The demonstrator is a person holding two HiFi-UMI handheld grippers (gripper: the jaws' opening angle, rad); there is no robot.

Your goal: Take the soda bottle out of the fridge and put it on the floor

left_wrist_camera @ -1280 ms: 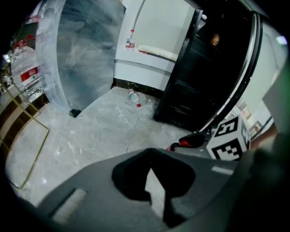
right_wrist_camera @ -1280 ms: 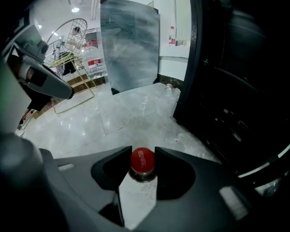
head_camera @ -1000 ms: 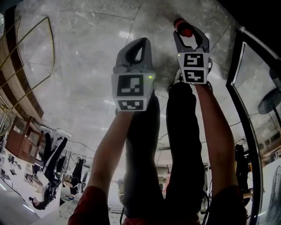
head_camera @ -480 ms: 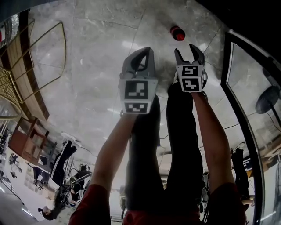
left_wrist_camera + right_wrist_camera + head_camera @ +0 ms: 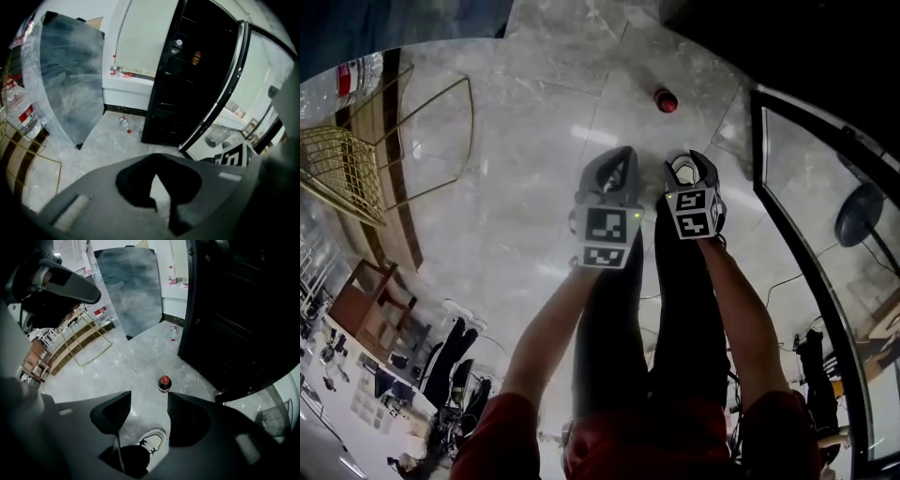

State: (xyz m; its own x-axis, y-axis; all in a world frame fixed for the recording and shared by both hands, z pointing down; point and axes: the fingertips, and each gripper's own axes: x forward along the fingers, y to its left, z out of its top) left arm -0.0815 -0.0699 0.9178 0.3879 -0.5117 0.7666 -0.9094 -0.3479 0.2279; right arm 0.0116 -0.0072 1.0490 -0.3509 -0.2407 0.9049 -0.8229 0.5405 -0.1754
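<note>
Entry: soda bottle (image 5: 164,383) stands upright on the grey marble floor (image 5: 534,141), near the open front of the black fridge (image 5: 234,310) and free of both grippers. I note a red cap and a dark body; any label print is too small for me to read, so no brand logged. Right gripper (image 5: 150,401) is released: jaws spread wide with nothing gripped, and only floor and a white shoe (image 5: 152,442) with dark trim show through the gap. It sits on the far side of the bottle from the fridge, well apart from it. Left gripper (image 5: 621,159) is clenched, tips together on nothing, and is held just beside the right one, further from the fridge's glass door (image 5: 811,178). That door stands open. Both marker cubes show black-and-white square patterns, no lettering. A clear water bottle (image 5: 123,124) with a red cap lies on its side on the floor beside the fridge's base, towards the wall. Large water jugs (image 5: 18,112) with red-and-white labels stand well away from the fridge; I cannot read their print. A gold wire chair (image 5: 356,159) stands well apart from the fridge.
</note>
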